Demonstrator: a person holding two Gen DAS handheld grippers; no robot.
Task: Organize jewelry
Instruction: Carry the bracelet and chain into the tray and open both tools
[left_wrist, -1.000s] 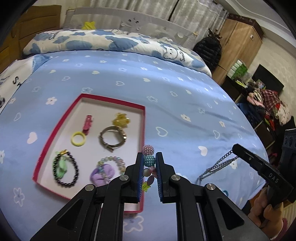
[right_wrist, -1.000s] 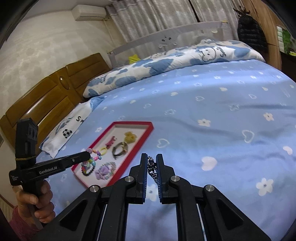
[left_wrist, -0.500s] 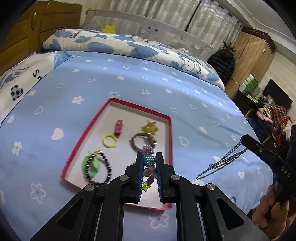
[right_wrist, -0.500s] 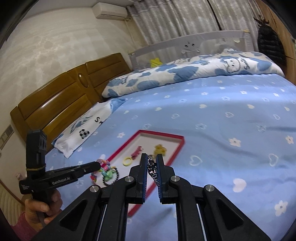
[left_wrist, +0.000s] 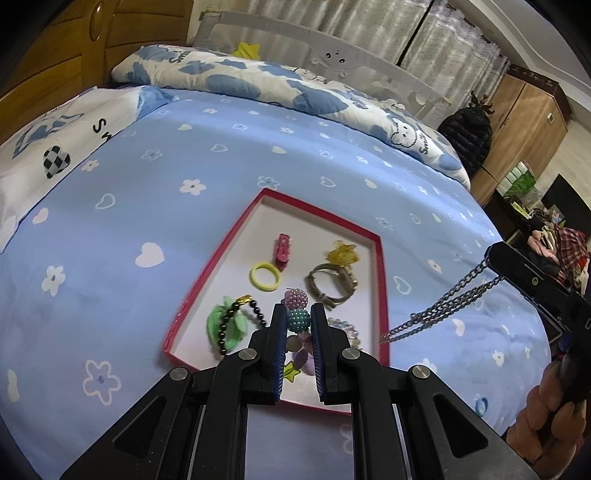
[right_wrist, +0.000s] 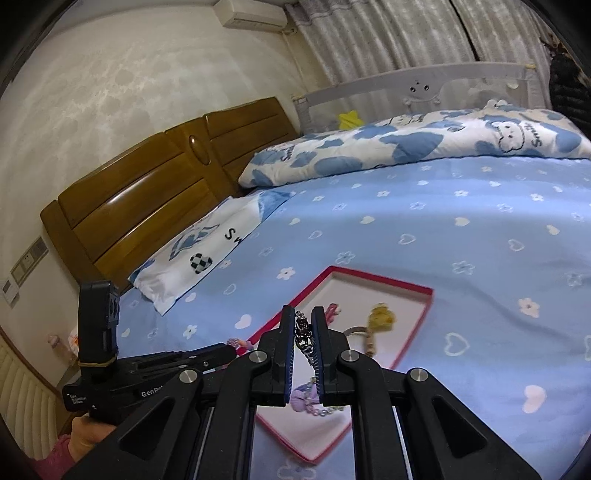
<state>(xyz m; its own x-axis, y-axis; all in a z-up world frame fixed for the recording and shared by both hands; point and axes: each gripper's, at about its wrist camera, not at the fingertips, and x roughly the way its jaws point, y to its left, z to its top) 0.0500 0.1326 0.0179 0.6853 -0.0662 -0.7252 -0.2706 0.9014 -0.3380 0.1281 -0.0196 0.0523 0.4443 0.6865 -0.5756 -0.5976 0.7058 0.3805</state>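
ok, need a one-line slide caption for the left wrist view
Left gripper clamps a colourful beaded bracelet above the red-rimmed jewelry tray; right gripper dangles a silver chain beside it.

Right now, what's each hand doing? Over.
Left gripper shut on beaded bracelet, above red tray. Right gripper shut on metal chain, beside tray. Nothing blocking.

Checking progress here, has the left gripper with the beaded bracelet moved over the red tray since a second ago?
Yes. The left gripper holding the beaded bracelet has shifted from the red tray's right edge to over its inside, near the watch.
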